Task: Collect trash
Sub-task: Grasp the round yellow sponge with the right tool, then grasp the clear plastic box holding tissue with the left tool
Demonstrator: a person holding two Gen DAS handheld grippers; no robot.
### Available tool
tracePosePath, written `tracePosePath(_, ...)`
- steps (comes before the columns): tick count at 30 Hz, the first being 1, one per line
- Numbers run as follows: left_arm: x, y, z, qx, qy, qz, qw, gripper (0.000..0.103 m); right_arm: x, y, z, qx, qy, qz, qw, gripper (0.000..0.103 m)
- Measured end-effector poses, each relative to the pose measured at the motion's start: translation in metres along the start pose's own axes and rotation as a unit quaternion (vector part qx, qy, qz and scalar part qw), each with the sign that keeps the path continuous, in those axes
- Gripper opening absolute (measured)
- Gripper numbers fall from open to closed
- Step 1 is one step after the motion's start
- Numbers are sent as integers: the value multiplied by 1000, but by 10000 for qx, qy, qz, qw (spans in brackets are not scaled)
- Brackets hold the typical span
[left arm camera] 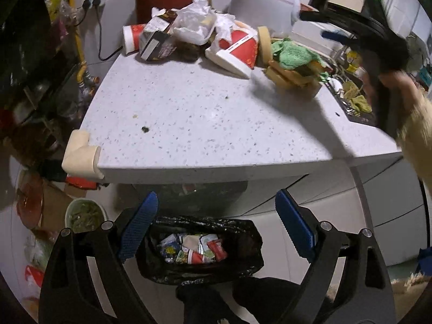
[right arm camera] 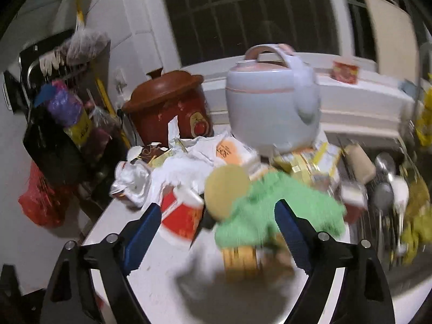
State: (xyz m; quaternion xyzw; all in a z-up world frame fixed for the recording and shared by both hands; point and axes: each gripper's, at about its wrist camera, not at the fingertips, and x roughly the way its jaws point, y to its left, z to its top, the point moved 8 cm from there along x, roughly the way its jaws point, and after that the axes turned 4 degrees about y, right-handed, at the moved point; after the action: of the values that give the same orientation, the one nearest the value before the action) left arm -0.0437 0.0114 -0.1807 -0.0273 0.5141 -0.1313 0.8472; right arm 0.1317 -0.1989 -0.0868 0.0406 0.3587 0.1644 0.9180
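A black-lined trash bin [left arm camera: 201, 245] with several wrappers inside stands on the floor below the counter edge. My left gripper [left arm camera: 216, 224] is open and empty, hovering above the bin. Trash lies piled at the counter's back: a red-and-white paper box [left arm camera: 237, 50], a paper cup [left arm camera: 132, 37], a plastic tray [left arm camera: 193, 28], a green cloth [left arm camera: 293, 54]. My right gripper [right arm camera: 217, 226] is open and empty above the green cloth [right arm camera: 267, 216] and the red-and-white box [right arm camera: 181, 221]; it shows blurred at the far right in the left wrist view [left arm camera: 351, 37].
A white rice cooker [right arm camera: 270, 100] and a red clay cooker [right arm camera: 167, 102] stand behind the pile. A sink with dishes [right arm camera: 386, 189] lies to the right. A foam guard [left arm camera: 81, 154] covers the speckled counter's [left arm camera: 216, 124] corner. Bags and clutter hang on the left.
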Motion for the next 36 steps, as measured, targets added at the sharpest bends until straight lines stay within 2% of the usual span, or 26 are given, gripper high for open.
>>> tracePosePath(1, -2, 2, -2, -49, 11, 22, 10000, 87, 16, 2, 7, -124, 107, -138, 9998, 83)
tracePosePath(3, -4, 8, -4, -206, 14, 47, 9998, 87, 50, 7, 18, -200, 379, -142, 9990, 73)
tracePosePath(7, -8, 18, -10, -433, 6, 171, 9989, 87, 102, 9, 18, -109, 874, -428, 9952, 70)
tracePosePath(8, -8, 20, -11, -478, 14, 201, 9987, 87, 114, 7, 16, -67, 1028, -529, 9933, 63)
tracePosePath(9, -8, 21, -11, -506, 17, 217, 9985, 87, 123, 6, 15, -54, 1137, -602, 9917, 41)
tracePosePath(10, -9, 22, -11, -536, 8, 209, 9983, 87, 130, 5, 12, -23, 1281, -597, 9900, 35)
tracePosePath(11, -9, 23, -9, -561, -16, 181, 9983, 87, 131, 4, 10, 37, 1311, -598, 9896, 34)
tracePosePath(14, -10, 21, 9, -654, -174, 2, 9977, 87, 111, 5, 16, 118, 1056, -441, 9934, 27)
tracePosePath(17, -2, 13, 38, -808, -302, -372, 9956, 87, 73, 6, 26, 201, 697, -155, 9972, 23)
tracePosePath(20, 11, 6, 72, -966, -445, -753, 9915, 87, 28, 4, 38, 330, 343, 121, 9988, 22)
tracePosePath(22, 24, 3, 97, -1108, -478, -832, 9892, 87, 4, 1, 42, 397, 170, 222, 9988, 22)
tracePosePath(25, 40, -7, 133, -896, -638, -545, 9924, 87, -38, -5, 38, 508, -84, 442, 9977, 22)
tracePosePath(28, 61, -32, 158, -202, -545, -269, 9979, 87, -61, -10, 27, 583, -164, 525, 9968, 22)
tracePosePath(31, 83, -50, 173, 450, -442, -7, 9980, 87, -69, -18, 11, 733, -73, 565, 9957, 22)
tracePosePath(33, 94, -51, 178, 546, -347, 142, 9978, 87, -73, -23, -1, 795, -8, 556, 9953, 22)
tracePosePath(36, 114, -44, 185, 414, -147, 295, 9986, 87, -75, -29, -17, 904, 73, 577, 9942, 22)
